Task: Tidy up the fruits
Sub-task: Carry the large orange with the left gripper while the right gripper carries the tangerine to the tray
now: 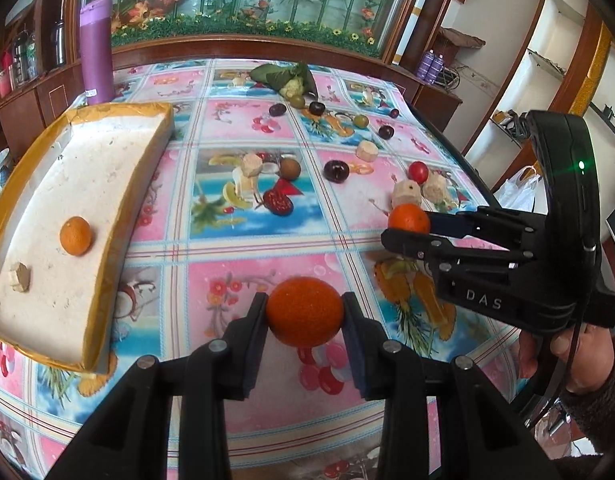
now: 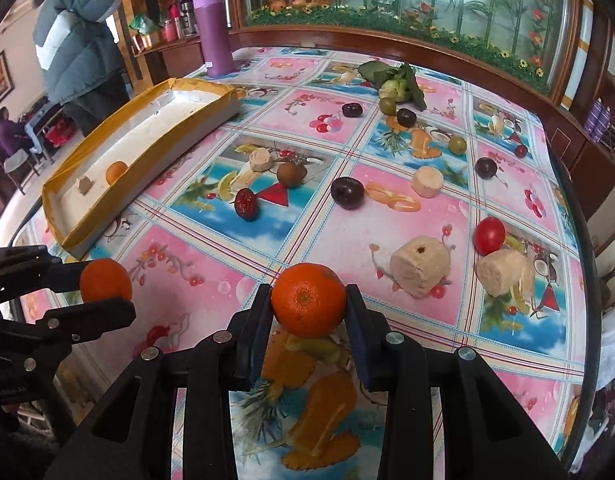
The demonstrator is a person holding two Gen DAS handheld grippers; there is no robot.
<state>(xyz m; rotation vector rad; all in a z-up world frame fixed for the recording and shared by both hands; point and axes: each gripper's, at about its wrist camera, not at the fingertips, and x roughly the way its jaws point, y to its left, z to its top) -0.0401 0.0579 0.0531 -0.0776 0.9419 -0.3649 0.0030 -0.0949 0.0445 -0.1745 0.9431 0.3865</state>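
Left gripper (image 1: 304,312) pinches an orange (image 1: 304,311); right gripper (image 2: 309,306) pinches a tangerine (image 2: 308,299). Tray (image 1: 107,236) at ten o'clock; cakes (image 2: 421,266) at one.

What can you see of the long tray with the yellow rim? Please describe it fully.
The tray is long, shallow and rectangular. Its white inside looks like rough foam, and yellow-brown tape covers the rim. It lies flat on the patterned tablecloth, near the table's edge, below the purple bottle. Inside rest one small orange and one pale beige chunk, apart from each other. No gripper touches it.
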